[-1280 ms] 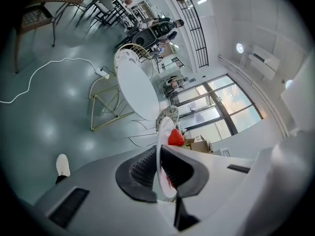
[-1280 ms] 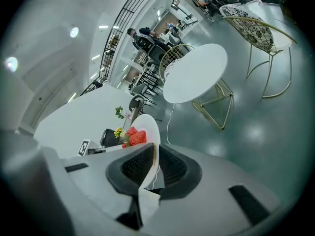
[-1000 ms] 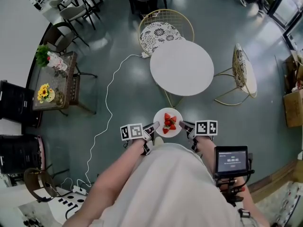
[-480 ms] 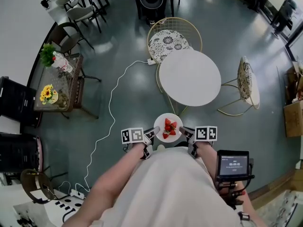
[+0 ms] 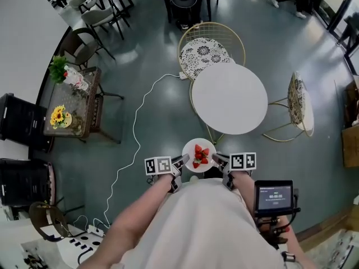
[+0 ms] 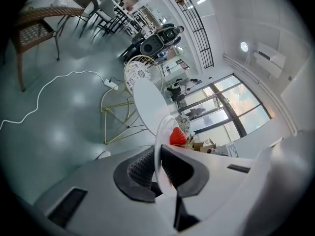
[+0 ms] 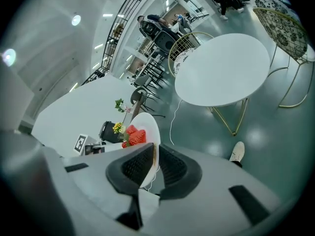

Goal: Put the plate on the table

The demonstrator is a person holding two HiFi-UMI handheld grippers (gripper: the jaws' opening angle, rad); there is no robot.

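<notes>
Plate pinched at opposite rims by left claw and right claw; carry level to surface, strawberries steady.

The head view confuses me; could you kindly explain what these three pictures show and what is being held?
There is no robot here: a person holds a two-jaw tool in each hand. The head view comes from a camera on the person's head, looking steeply down. The other two pictures come from cameras riding on each tool, looking along its jaws. The left tool and the right tool each pinch an opposite edge of a white plate carrying strawberries. The cubes with square markers are part of the tools. Ahead stands a round white table with nothing on it and gold-framed chairs beside it. The plate is not on the table yet.
</notes>
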